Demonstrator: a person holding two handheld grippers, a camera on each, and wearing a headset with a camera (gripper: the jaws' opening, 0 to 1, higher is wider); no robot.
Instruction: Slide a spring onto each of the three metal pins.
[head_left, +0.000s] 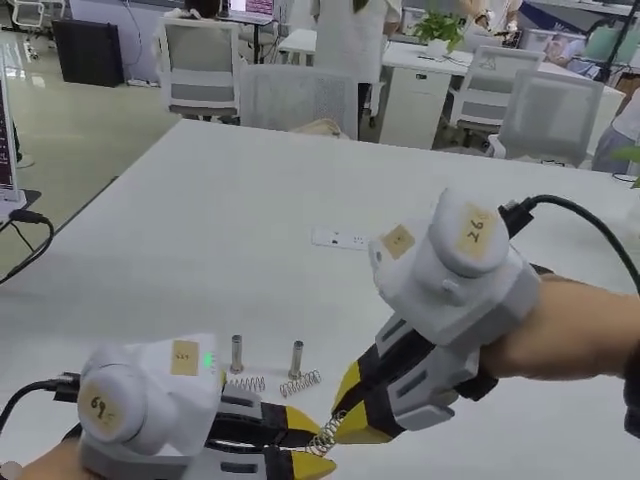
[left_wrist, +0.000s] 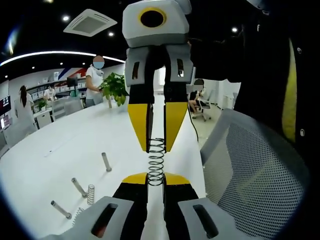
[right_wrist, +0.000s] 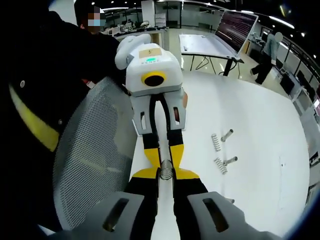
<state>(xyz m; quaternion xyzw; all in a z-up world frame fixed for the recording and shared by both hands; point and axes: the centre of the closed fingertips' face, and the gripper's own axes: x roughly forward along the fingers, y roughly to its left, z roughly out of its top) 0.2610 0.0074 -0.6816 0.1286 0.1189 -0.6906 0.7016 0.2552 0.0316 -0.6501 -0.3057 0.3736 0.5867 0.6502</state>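
Open-plan office surrounds us: white desks (head_left: 415, 100), grey mesh chairs (head_left: 200, 65) and a potted plant (head_left: 438, 28) at the back. Our white table (head_left: 200, 230) is broad, smooth and nearly bare, with one small white flat item (head_left: 340, 239) lying well beyond the work. We judge that smoothness a hazard in itself. Anything dropped may bounce or roll off the near edge, which lies right under the grippers.

Both tools meet nose to nose at that near edge. Our left gripper (left_wrist: 156, 179) has its claw pressed together on one end of a spring (left_wrist: 156, 162). Our right gripper (left_wrist: 156, 143) pinches the opposite end, so the coil is strung between them, off the table surface as far as we can tell. We judge this a handover or re-grip. If both pull apart, the coil could stretch out of shape. If one releases carelessly, it could flick free.

Pins (head_left: 237, 352) stand upright just beyond the left gripper, two plain in the head view and three in the left gripper view, all bare. Two loose springs (head_left: 300, 382) lie beside them. A sweeping jaw could topple a pin or scatter those coils.
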